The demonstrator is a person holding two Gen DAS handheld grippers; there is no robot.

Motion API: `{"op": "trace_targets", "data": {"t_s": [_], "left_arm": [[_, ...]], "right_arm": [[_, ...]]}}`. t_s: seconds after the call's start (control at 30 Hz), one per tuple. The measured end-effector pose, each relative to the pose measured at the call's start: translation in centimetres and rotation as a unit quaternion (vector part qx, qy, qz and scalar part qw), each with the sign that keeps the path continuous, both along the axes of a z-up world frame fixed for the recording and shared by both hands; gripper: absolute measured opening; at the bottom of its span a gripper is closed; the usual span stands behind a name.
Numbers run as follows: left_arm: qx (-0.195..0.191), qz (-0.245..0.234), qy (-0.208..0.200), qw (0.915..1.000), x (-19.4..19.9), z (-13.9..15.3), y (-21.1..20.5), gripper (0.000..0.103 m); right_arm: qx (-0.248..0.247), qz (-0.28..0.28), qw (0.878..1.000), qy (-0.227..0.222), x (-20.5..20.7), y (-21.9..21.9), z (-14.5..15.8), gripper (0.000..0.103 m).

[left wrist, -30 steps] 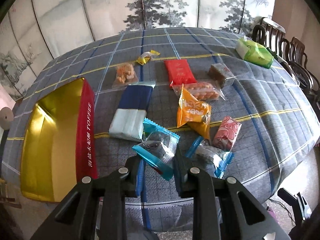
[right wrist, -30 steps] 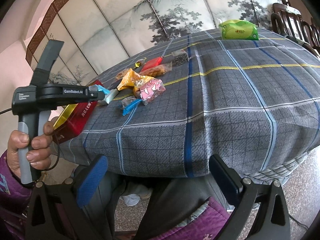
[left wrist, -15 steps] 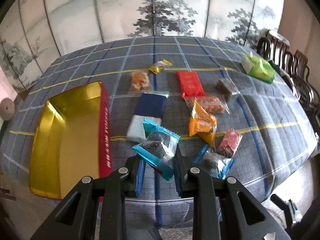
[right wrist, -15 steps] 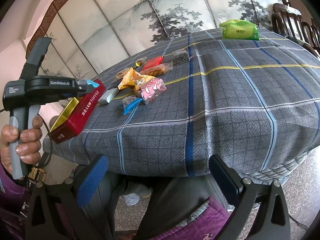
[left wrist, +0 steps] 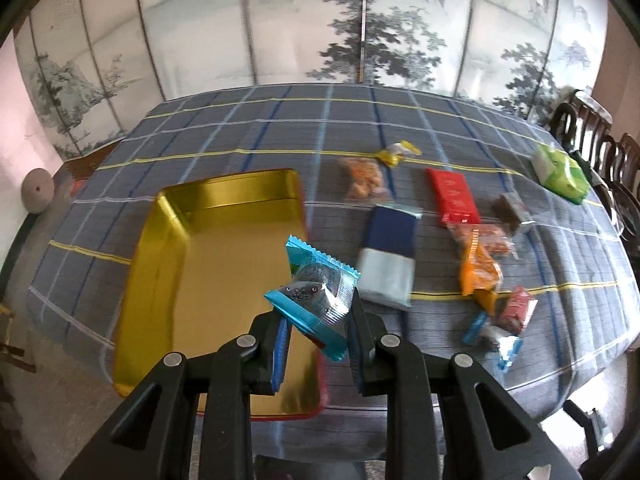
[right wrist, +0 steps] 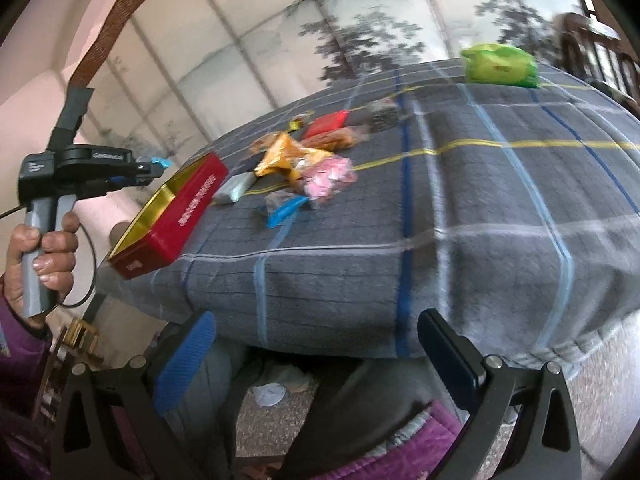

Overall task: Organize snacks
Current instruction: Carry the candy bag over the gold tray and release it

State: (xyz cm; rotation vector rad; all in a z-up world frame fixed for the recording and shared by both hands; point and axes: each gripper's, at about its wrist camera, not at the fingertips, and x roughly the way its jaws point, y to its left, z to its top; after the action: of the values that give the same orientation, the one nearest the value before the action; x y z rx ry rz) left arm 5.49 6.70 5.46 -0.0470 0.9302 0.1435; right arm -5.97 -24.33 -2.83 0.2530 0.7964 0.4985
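Above gold tin (left wrist: 168, 264), teal snack packet (left wrist: 320, 300) pinched within left gripper (left wrist: 316, 322).

Left gripper (left wrist: 316, 320) with teal snack packet (left wrist: 316, 300) now up over the gold tin (left wrist: 224, 256).

Left hand-held gripper (left wrist: 316, 320) clamped, pointing steeply down; right hand-held gripper (right wrist: 316, 356) spread wide
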Motion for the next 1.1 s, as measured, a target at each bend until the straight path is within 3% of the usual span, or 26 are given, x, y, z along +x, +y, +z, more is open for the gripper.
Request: {"op": "trace_targets", "data": {"t_s": [0.2,0.33,0.47,0.6,0.67,0.87,1.1], "left_arm": [[0.012,0.028,0.009,0.9995,0.7,-0.8,3.2,0.022],[0.013,0.047,0.025,0.9985,1.7,-1.8,5.6,0.022],[0.023,0.055,0.034,0.9976,2.4,-2.4,7.2,0.022],[0.029,0.058,0.041,0.9971,2.9,-2.9,8.2,0.022],[0.031,0.058,0.044,0.9969,3.1,-3.2,8.6,0.022],[0.029,0.059,0.048,0.9966,3.9,-3.6,9.8,0.022],[0.036,0.056,0.053,0.9963,5.2,-3.7,10.8,0.022]], "right_arm": [[0.001,0.071,0.996,-0.047,2.3,1.4,3.4,0.103],[-0.001,0.135,0.99,-0.049,4.3,3.1,4.7,0.089],[-0.015,0.178,0.983,-0.049,5.9,4.8,5.5,0.087],[-0.04,0.214,0.976,-0.028,7.9,6.3,5.2,0.068],[-0.054,0.229,0.972,-0.012,9.0,7.0,4.6,0.053],[-0.114,0.241,0.964,-0.004,11.0,8.7,4.1,0.051],[-0.148,0.256,0.955,0.023,12.9,9.6,2.9,0.051]]}}
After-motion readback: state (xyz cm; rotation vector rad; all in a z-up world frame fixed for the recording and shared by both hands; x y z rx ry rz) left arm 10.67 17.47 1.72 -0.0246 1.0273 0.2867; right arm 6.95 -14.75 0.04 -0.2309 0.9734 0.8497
